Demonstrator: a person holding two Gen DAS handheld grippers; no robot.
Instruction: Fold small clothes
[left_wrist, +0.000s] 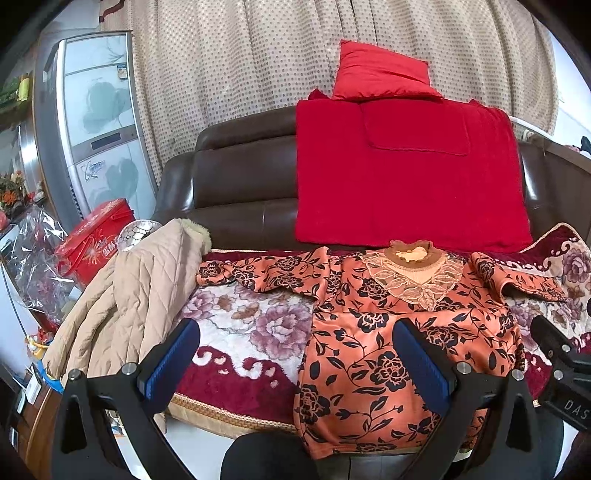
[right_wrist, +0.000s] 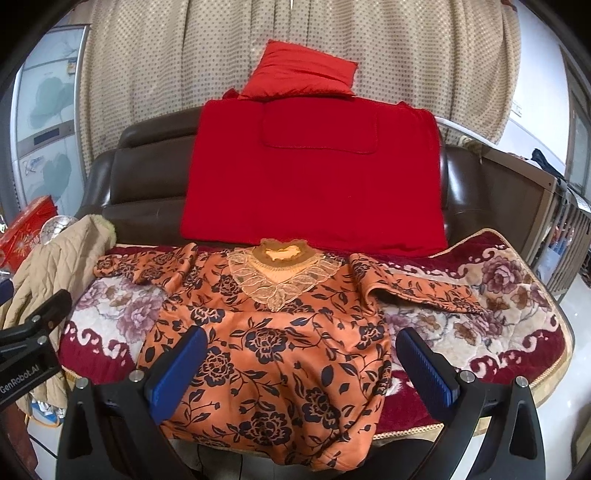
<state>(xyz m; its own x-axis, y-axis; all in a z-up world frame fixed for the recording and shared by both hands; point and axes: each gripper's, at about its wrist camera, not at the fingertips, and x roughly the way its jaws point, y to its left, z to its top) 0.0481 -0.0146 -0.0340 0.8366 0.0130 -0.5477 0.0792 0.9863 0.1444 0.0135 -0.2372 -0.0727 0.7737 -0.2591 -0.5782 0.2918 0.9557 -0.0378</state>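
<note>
as laid out on the floral sofa cover (right_wrist: 509, 295) | 1 orange floral blouse (right_wrist: 280, 343), 1 beige quilted jacket (left_wrist: 140, 295), 2 red cushions | blouse flat, black rose print, lace collar, sleeves spread sideways | long axis front-to-back, collar toward backrest, hem over the front edge | left gripper (left_wrist: 295, 362) and right gripper (right_wrist: 301, 365) both spread wide, holding nothing

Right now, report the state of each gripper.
Left gripper: open, holding nothing, above the orange floral top.
Right gripper: open, holding nothing, above the same top.
</note>
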